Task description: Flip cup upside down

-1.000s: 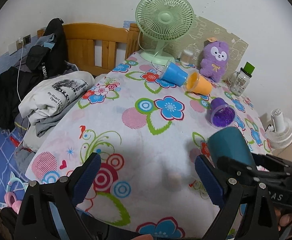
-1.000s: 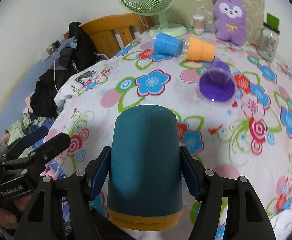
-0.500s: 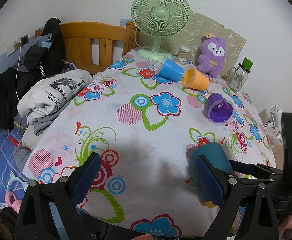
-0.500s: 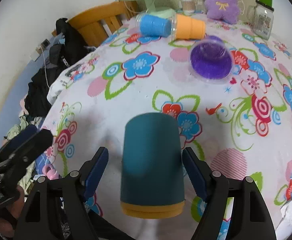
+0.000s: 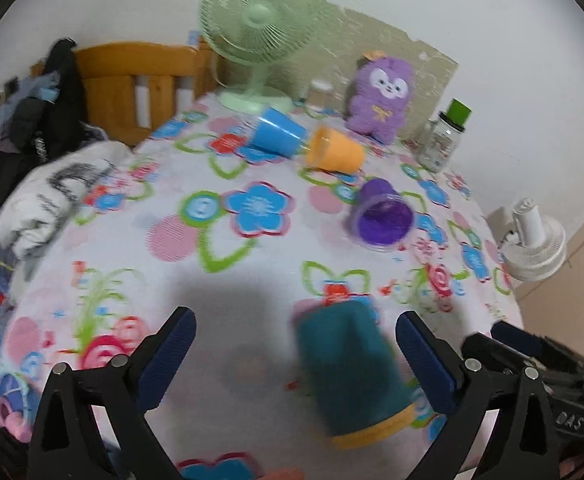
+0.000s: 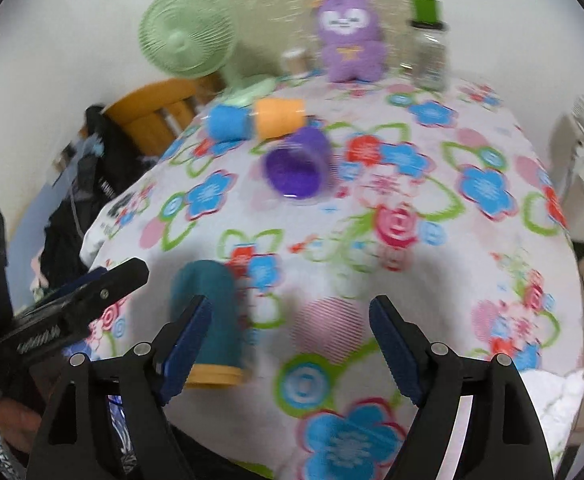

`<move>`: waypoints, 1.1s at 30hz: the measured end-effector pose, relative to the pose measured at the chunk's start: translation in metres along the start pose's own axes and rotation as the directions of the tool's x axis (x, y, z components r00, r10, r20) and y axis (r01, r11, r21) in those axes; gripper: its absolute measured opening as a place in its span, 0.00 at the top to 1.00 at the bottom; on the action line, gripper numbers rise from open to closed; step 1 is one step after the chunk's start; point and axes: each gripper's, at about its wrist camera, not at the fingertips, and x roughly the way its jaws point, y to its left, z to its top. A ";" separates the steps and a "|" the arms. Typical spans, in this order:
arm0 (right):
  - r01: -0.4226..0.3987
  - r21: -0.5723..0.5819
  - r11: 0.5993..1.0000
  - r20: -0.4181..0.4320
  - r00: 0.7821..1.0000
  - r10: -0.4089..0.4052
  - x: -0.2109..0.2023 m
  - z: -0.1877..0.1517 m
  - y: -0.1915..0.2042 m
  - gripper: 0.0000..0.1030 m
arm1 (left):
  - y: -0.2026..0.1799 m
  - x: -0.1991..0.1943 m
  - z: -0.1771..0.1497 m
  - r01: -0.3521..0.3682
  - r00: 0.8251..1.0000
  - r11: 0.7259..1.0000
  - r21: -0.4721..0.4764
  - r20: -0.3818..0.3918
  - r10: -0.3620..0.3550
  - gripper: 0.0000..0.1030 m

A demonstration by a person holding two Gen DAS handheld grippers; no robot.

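Note:
A teal cup (image 5: pixel 348 368) with a yellow rim stands upside down on the flowered tablecloth (image 5: pixel 219 272) near the front edge. It also shows in the right wrist view (image 6: pixel 211 316), just left of my right gripper. A purple cup (image 5: pixel 382 216) lies on its side further back, seen too in the right wrist view (image 6: pixel 296 166). A blue cup (image 5: pixel 277 138) and an orange cup (image 5: pixel 334 154) lie mouth to mouth behind it. My left gripper (image 5: pixel 294 354) is open and empty, with the teal cup between its fingers. My right gripper (image 6: pixel 287 338) is open and empty.
A green fan (image 5: pixel 257 30), a purple plush toy (image 5: pixel 384 96), a small paper cup (image 5: pixel 318 92) and a glass jar (image 5: pixel 444 136) stand at the table's back. A wooden chair (image 5: pixel 131 80) with clothes (image 5: pixel 47 196) is at left. A white fan (image 5: pixel 536 246) stands at right.
My right gripper has let go of the teal cup, opened wide and swung right. The cup now stands rim down on the table. My left gripper has moved towards it.

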 end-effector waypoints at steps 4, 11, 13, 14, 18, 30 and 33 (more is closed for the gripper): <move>0.008 0.069 0.998 -0.002 1.000 -0.007 -0.004 -0.010 -0.032 0.19 | -0.013 0.027 0.004 0.037 0.995 0.999 -0.038 -0.087 -0.041 0.02; -0.019 0.112 0.994 -0.015 1.000 0.021 0.000 -0.024 -0.052 0.19 | -0.034 0.065 -0.002 0.046 0.971 0.999 -0.026 -0.233 -0.050 0.02; -0.023 0.107 0.994 -0.021 0.999 0.025 0.001 -0.026 -0.053 0.19 | -0.036 0.074 -0.006 0.014 0.966 1.000 -0.018 -0.257 -0.018 0.02; -0.025 0.104 0.994 -0.023 0.999 0.027 0.002 -0.027 -0.054 0.19 | -0.036 0.078 -0.007 -0.005 0.964 1.000 -0.018 -0.266 0.000 0.03; -0.033 0.110 0.993 -0.023 0.999 0.036 0.003 -0.029 -0.058 0.19 | -0.032 0.091 -0.011 -0.023 0.950 0.999 -0.041 -0.312 0.009 0.20; -0.046 0.101 0.994 -0.027 0.998 0.049 0.006 -0.029 -0.049 0.19 | -0.032 0.052 0.003 0.018 0.981 1.000 -0.023 -0.195 -0.022 0.31; -0.051 0.079 0.996 -0.029 0.998 0.054 0.007 -0.029 -0.040 0.19 | -0.032 0.039 0.007 0.016 0.988 1.000 -0.007 -0.156 -0.017 0.32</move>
